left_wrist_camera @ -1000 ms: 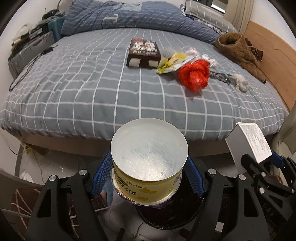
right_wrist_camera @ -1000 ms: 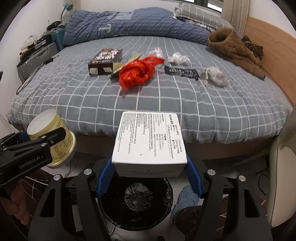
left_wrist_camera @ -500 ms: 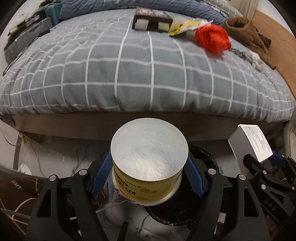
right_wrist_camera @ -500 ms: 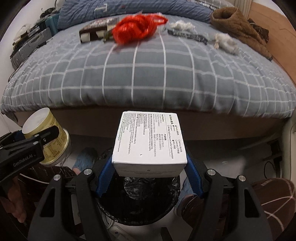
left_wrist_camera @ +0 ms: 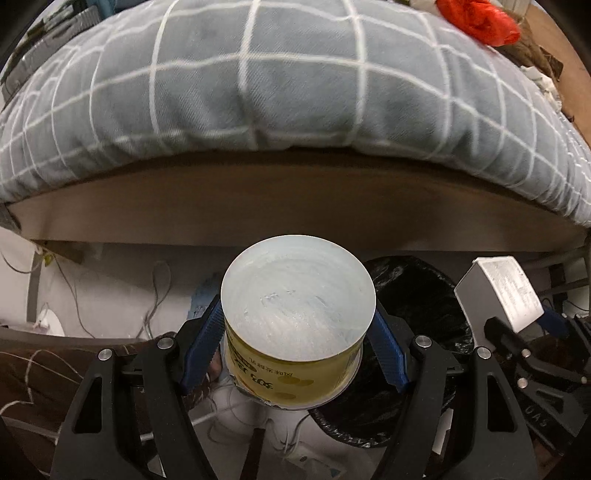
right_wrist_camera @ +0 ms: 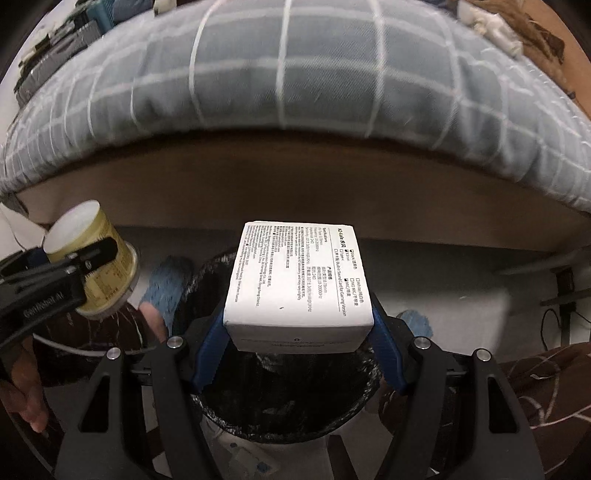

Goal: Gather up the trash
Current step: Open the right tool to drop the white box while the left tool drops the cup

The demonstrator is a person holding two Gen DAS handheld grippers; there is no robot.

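Yellow cup: a round yellow paper cup [left_wrist_camera: 295, 343] with printed lettering and pale dots, held bottom-first toward the camera, its pale, scuffed base facing the lens; in the right wrist view the same cup [right_wrist_camera: 96, 262] shows at far left.
White box: a flat white carton [right_wrist_camera: 297, 284] with small black print and tick-boxes on its broad face; in the left wrist view it [left_wrist_camera: 498, 291] shows at far right.
Left gripper: the left gripper [left_wrist_camera: 295, 350] clamps the cup, one blue pad [left_wrist_camera: 201, 347] pressed to each side, jaws spread about as wide as the cup itself.
Right gripper: the right gripper [right_wrist_camera: 297, 332] grips the box by its two short sides, blue pads [right_wrist_camera: 386, 354] against them, jaws spread to the box's width.
Bin: a round bin lined with a black bag [right_wrist_camera: 280, 398] sits directly beyond the right fingers, under the box; from the left fingers the bin [left_wrist_camera: 413, 295] lies to their right, behind the cup's edge.
Bed: a mattress in grey cover with white grid [left_wrist_camera: 258, 92] fills the space above both pairs of fingers, over a brown base.
Red bag: a crumpled red plastic bag [left_wrist_camera: 480, 18] lies on the bed, far up and right of the left fingers.
Person: a hand [right_wrist_camera: 22, 398] at lower left holds the left gripper's handle; blue slippers [right_wrist_camera: 166, 284] show beside the bin.
Count: two grippers, one cup, one box, one bin, one red bag.
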